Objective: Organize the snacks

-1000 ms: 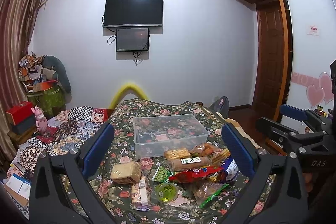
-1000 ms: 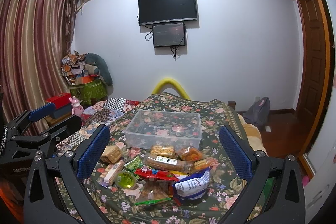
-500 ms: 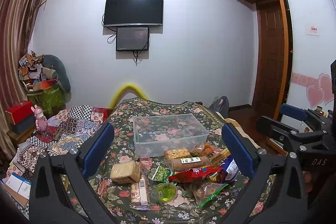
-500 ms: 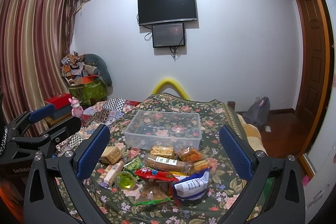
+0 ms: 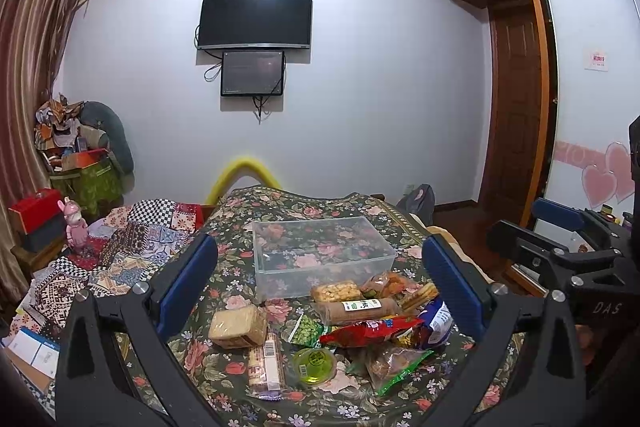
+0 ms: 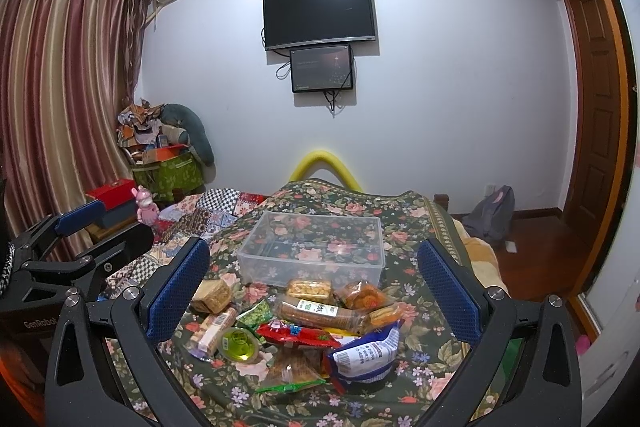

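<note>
A clear plastic box point(image 5: 320, 255) point(image 6: 314, 251) stands empty on the floral cloth. In front of it lies a heap of snacks: a square cracker pack point(image 5: 239, 327), a long biscuit roll point(image 5: 360, 309) point(image 6: 316, 313), a red wrapper point(image 5: 370, 331) point(image 6: 298, 337), a green jelly cup point(image 5: 315, 367) point(image 6: 239, 344) and a blue-white bag point(image 6: 366, 353). My left gripper point(image 5: 318, 287) hangs open above the heap, holding nothing. My right gripper point(image 6: 314, 291) is open too, held over the snacks on the right side. Each gripper shows at the edge of the other's view.
The floral cloth point(image 5: 248, 223) covers a table or bed, with a patchwork quilt point(image 5: 132, 239) to the left. A pink toy point(image 6: 145, 207) and red box point(image 6: 110, 191) stand at the left. A grey backpack point(image 6: 494, 213) lies on the wooden floor at the right.
</note>
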The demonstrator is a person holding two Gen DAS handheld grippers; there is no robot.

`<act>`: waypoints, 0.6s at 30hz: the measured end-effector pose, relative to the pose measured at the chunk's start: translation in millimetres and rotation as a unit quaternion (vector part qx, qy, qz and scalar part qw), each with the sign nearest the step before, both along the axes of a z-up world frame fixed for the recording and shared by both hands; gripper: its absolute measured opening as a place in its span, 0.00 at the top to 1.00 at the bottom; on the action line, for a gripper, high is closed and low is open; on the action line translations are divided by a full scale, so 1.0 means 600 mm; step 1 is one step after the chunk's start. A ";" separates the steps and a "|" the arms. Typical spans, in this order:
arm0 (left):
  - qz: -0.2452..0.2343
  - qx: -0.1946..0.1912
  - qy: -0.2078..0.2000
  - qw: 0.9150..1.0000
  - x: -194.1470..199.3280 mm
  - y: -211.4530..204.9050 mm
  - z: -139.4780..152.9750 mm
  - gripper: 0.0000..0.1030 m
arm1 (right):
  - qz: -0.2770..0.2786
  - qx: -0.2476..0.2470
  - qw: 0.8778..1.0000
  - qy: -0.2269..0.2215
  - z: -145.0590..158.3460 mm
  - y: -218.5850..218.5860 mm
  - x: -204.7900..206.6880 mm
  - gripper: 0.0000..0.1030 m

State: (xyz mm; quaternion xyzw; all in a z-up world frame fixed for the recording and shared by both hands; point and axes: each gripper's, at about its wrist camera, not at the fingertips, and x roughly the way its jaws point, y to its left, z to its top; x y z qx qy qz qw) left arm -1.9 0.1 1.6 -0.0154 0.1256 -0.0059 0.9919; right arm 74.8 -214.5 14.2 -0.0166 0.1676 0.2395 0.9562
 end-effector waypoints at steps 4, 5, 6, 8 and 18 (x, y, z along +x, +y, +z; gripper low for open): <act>-0.006 -0.003 -0.001 1.000 -0.002 0.002 -0.003 0.00 | 0.001 -0.004 1.000 0.001 -0.002 0.002 0.002 0.00; -0.006 -0.004 -0.001 1.000 -0.003 0.003 -0.004 0.00 | 0.000 -0.004 1.000 0.002 -0.003 0.002 0.003 0.00; -0.007 -0.006 -0.001 1.000 -0.003 0.004 -0.006 0.00 | 0.000 -0.004 1.000 0.003 -0.004 0.001 0.003 0.00; -0.006 -0.008 0.001 1.000 -0.002 0.007 -0.009 0.00 | -0.001 -0.005 1.000 0.008 -0.009 0.001 0.007 0.00; -0.013 -0.016 0.072 0.997 0.026 0.042 -0.062 0.28 | -0.008 -0.039 0.997 0.066 -0.074 -0.022 0.032 0.07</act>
